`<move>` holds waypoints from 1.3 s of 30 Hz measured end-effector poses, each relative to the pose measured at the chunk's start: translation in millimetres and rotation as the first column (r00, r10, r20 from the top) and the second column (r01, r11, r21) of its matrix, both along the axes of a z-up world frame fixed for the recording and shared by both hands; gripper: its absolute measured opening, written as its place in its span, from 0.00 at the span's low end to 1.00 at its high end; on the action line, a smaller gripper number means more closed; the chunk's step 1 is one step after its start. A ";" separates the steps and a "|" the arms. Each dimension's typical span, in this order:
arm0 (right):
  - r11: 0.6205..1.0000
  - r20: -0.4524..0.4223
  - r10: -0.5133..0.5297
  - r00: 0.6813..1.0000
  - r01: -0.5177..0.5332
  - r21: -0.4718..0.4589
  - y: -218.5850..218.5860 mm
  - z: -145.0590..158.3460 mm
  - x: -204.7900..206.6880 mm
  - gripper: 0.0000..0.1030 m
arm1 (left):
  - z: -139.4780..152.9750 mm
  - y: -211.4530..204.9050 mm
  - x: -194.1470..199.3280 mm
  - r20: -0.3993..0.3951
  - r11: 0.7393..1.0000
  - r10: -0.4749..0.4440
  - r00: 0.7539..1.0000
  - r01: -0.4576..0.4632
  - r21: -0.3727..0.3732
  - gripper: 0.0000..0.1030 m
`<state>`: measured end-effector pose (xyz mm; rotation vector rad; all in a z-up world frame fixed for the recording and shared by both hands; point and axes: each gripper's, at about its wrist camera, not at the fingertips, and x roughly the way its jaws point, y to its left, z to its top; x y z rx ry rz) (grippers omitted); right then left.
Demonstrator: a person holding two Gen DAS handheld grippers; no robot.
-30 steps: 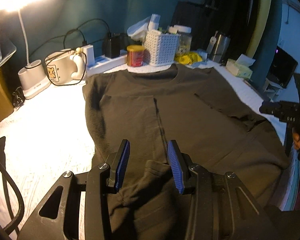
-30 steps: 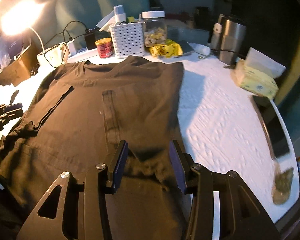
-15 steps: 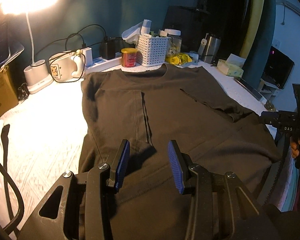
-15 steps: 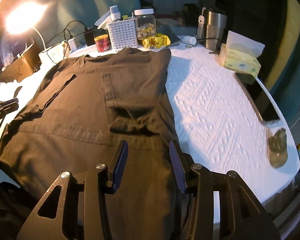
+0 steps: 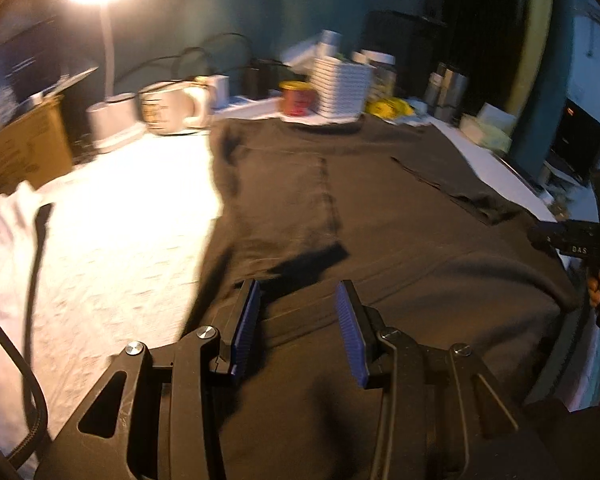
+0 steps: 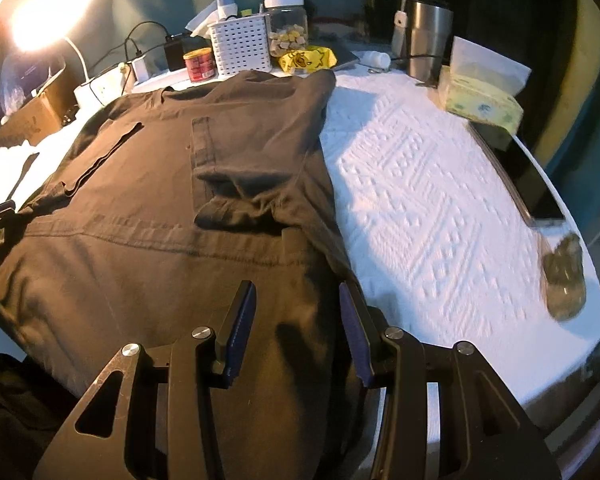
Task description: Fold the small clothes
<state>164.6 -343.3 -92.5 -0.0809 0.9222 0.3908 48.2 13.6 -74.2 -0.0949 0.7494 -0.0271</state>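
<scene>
Right wrist view: the released right claw (image 6: 296, 320) is held over the dark T-shirt (image 6: 148, 208); the left claw (image 5: 298, 322) is likewise released.

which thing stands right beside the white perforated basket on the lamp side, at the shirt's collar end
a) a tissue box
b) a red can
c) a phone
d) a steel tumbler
b) In the right wrist view the red can stands against the white basket on its lamp side, just past the dark shirt.
</scene>
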 end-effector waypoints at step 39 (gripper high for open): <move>0.999 0.172 -0.017 0.985 0.023 -0.031 -0.4 32.6 -64.3 0.06 | -10.9 48.1 -66.4 0.015 0.997 0.064 0.998 -0.065 0.044 0.02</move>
